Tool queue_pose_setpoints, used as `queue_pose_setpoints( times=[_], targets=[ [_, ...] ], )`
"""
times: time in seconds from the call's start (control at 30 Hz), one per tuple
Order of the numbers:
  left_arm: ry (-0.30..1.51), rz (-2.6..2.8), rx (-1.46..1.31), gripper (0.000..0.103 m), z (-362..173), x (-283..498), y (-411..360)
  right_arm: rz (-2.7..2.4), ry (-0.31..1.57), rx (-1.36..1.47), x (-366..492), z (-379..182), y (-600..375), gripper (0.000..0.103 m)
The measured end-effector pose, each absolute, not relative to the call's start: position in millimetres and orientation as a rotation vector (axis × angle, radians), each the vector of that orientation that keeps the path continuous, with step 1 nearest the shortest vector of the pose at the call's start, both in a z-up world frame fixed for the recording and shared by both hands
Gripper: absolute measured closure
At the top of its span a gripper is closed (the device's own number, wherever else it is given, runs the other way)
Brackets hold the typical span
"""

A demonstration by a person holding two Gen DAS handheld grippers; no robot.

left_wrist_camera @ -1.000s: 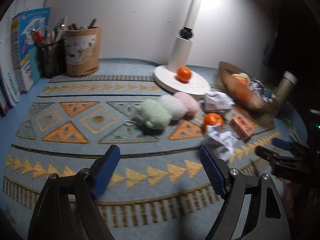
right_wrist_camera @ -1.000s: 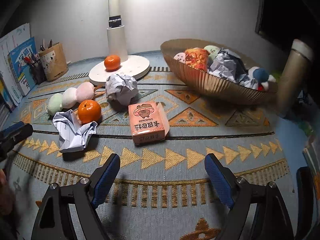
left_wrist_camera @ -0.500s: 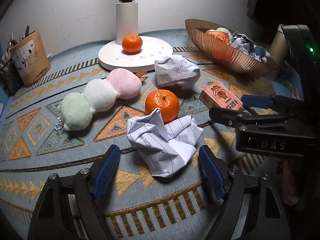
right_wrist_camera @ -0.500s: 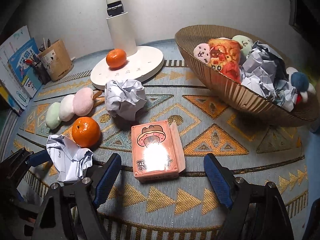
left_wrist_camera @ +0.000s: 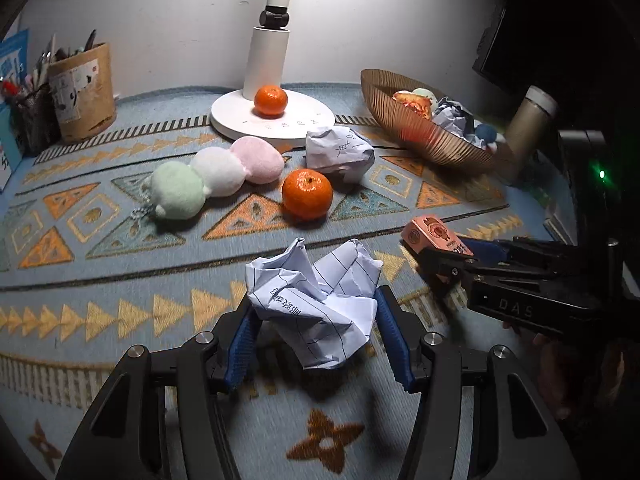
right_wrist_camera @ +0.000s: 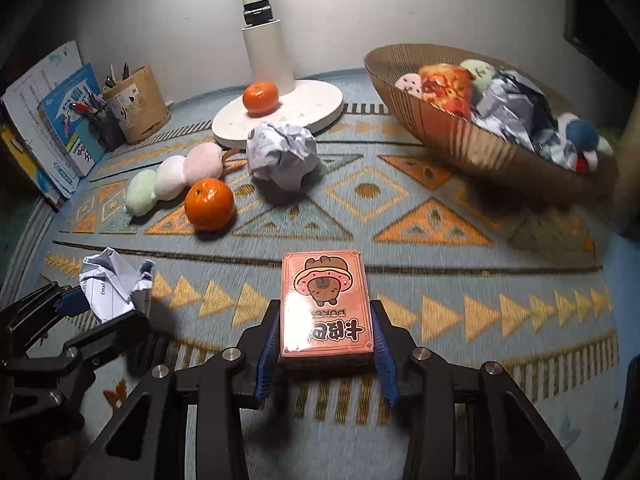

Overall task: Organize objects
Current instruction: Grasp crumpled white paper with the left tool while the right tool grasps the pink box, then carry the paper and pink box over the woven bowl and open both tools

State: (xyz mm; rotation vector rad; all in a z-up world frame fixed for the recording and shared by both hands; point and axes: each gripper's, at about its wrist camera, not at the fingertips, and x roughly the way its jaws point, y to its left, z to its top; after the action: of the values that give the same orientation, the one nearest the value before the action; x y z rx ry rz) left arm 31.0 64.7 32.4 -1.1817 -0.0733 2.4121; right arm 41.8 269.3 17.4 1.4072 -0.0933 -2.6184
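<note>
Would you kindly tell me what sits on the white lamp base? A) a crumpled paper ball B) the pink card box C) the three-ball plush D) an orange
D: an orange rests on the lamp base beside the lamp's column; the nearest paper ball, the card box and the plush are all off the base.

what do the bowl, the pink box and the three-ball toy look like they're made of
Bowl: seemingly corrugated cardboard or thin ribbed wood, brown and matte, with fine parallel ridges down its wall.
Pink box: probably card under clear film; a bright glare patch sits on its printed top.
Three-ball toy: soft plush fabric, with a fuzzy, matte pastel surface and rounded, stuffed shapes.
</note>
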Motion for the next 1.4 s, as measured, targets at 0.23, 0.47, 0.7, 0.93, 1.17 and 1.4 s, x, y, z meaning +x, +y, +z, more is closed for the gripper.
queue_pose_setpoints(
  times=[0.23, 0.47, 0.7, 0.93, 1.17, 1.4],
  targets=[
    [-0.135, 2.429, -1.160, 0.049, 23.9, 45.9, 49.6, -2.645, -0.028, 1.388, 74.4, 15.8, 263.7, 0.061],
    [-0.238, 2.362, -1.161, 0.049, 20.4, 41.2, 41.6, -2.637, -0.088, 1.393, 75.9, 15.9, 265.9, 0.037],
    [-0.155, 2.393, -1.134, 0.049, 23.8, 47.3, 50.9, -2.660, 0.073, 1.373, 76.4, 16.3, 243.3, 0.063],
    [-0.086, 2.370, -1.096, 0.049, 54.2, 37.3, 67.2, -2.602, -0.182, 1.265, 80.9, 51.5, 275.9, 0.063],
    [0.061, 2.349, -0.938, 0.049, 117.2, -5.4, 132.0, -2.812, -0.246, 1.095, 59.0, 119.0, 333.4, 0.063],
    [0.057, 2.307, -0.932, 0.049, 124.5, -73.2, 206.6, -2.989, -0.404, 1.092, -5.3, 140.7, 400.8, 0.063]
  ],
)
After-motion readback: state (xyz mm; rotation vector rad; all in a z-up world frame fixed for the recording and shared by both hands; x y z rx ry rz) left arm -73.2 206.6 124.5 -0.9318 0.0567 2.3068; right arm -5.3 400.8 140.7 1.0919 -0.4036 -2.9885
